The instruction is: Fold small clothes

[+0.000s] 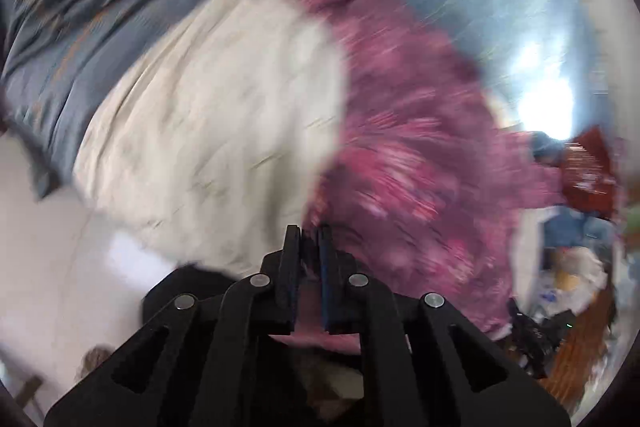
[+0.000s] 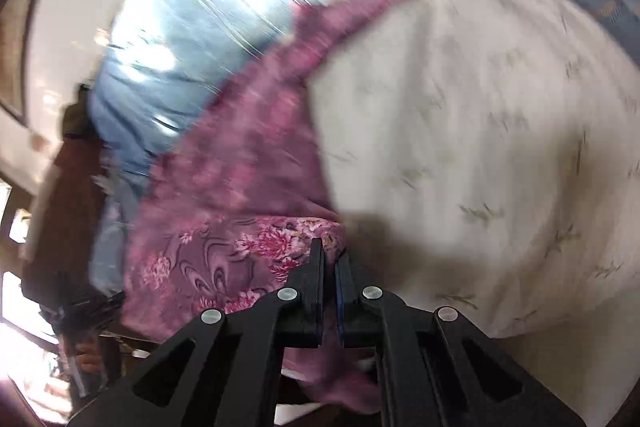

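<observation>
The left gripper (image 1: 309, 233) points steeply downward, its black fingers (image 1: 291, 259) pinched nearly together. The right gripper (image 2: 330, 251) also tilts downward, its fingers (image 2: 316, 267) clamped nearly together.

Each gripper, left (image 1: 309, 233) and right (image 2: 330, 249), is matte black plastic: two flat fingers lined with blue pads, angular linkage arms with triangular cut-outs at 5 and 7 o'clock, and four round silver pivot pins.

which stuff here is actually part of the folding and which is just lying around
In the job: pink floral garment, pinched by the left gripper and the right gripper.
Lying about: cream sheet, blue bedding, clutter pile.
</observation>
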Available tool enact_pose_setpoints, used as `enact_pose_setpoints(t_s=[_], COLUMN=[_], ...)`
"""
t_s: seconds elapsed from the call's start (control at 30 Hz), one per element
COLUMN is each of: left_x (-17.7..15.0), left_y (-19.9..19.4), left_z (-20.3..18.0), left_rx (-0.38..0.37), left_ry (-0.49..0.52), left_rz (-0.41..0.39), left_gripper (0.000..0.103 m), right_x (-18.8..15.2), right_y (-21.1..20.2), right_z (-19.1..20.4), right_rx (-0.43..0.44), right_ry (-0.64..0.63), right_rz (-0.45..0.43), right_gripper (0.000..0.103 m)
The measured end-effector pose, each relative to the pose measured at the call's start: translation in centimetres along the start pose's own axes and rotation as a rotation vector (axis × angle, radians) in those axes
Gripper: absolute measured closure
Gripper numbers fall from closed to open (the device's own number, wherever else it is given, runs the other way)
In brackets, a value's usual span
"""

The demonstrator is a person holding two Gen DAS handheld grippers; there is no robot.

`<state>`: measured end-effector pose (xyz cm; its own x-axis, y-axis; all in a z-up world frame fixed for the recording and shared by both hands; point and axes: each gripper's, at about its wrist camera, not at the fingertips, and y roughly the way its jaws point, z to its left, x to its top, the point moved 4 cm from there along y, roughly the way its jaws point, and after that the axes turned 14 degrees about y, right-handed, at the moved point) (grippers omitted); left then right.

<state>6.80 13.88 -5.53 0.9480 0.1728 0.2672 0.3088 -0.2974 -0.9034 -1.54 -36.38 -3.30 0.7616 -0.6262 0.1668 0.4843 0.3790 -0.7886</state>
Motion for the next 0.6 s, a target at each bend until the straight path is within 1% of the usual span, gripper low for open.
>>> enact_pose_setpoints(t_s=[0.03, 0.07, 0.1, 0.17, 0.2, 0.23, 0.27, 0.3, 0.33, 0.37, 0.4, 0.47, 0.5, 0.53, 0.57, 0.6], left_x=[-0.6, -1.1, -1.5, -1.3, -0.9, -0.6, -0.3, 0.0, 0.5, 1.0, 1.2, 1.1, 1.0, 0.9, 0.9, 0.8], left_y=[1.7, 2.4, 2.5, 1.0, -0.4, -1.4, -2.2, -2.9, -3.1, -2.9, -2.2, 0.2, 1.6, 2.4, 3.5, 4.2], left_z=[0.7, 1.1, 1.5, 1.2, 0.6, -0.1, -0.9, -2.2, -3.3, -4.4, -5.6, -7.6, -8.5, -8.8, -9.3, -9.7], left_rx=[-0.002, 0.005, 0.017, 0.012, 0.018, 0.013, 0.007, -0.007, -0.013, -0.016, -0.016, -0.039, -0.034, -0.027, 0.005, 0.039], left_ry=[-0.014, -0.026, -0.034, 0.002, 0.036, 0.07, 0.105, 0.148, 0.171, 0.194, 0.214, 0.262, 0.272, 0.288, 0.309, 0.319], left_rz=[0.058, 0.08, 0.09, 0.032, -0.021, -0.059, -0.09, -0.123, -0.137, -0.147, -0.147, -0.098, -0.067, -0.046, -0.021, -0.006], left_gripper=[0.097, 0.097, 0.097, 0.096, 0.096, 0.096, 0.087, 0.068, 0.057, 0.042, 0.042, 0.042, 0.042, 0.042, 0.042, 0.042], right_x=[-0.2, -0.3, -0.2, -0.1, 0.1, 0.2, 0.3, 0.4, 0.3, 0.2, -0.1, -0.9, -1.3, -1.4, -1.5, -1.5], right_y=[1.0, 0.8, 0.2, -1.0, -2.0, -2.7, -3.1, -3.1, -2.7, -1.9, -1.0, 0.7, 1.2, 0.6, 0.3, -0.4], right_z=[-0.9, -1.3, -1.2, -0.7, -0.2, 0.0, 0.3, 0.5, 0.7, 0.7, 0.6, 0.1, 0.1, 0.3, 0.9, 1.4], right_rx=[-0.038, -0.01, -0.002, -0.015, -0.016, -0.018, -0.017, -0.01, 0.001, -0.002, -0.03, -0.057, -0.029, -0.005, 0.032, 0.053], right_ry=[0.008, 0.024, 0.03, 0.002, -0.025, -0.042, -0.059, -0.067, -0.069, -0.066, -0.062, -0.049, -0.038, -0.046, -0.069, -0.083], right_rz=[0.008, -0.003, -0.007, -0.032, -0.056, -0.074, -0.084, -0.082, -0.066, -0.042, -0.016, 0.04, 0.065, 0.061, 0.082, 0.078], right_gripper=[0.099, 0.099, 0.093, 0.091, 0.091, 0.091, 0.089, 0.085, 0.081, 0.069, 0.063, 0.064, 0.067, 0.077, 0.097, 0.098])
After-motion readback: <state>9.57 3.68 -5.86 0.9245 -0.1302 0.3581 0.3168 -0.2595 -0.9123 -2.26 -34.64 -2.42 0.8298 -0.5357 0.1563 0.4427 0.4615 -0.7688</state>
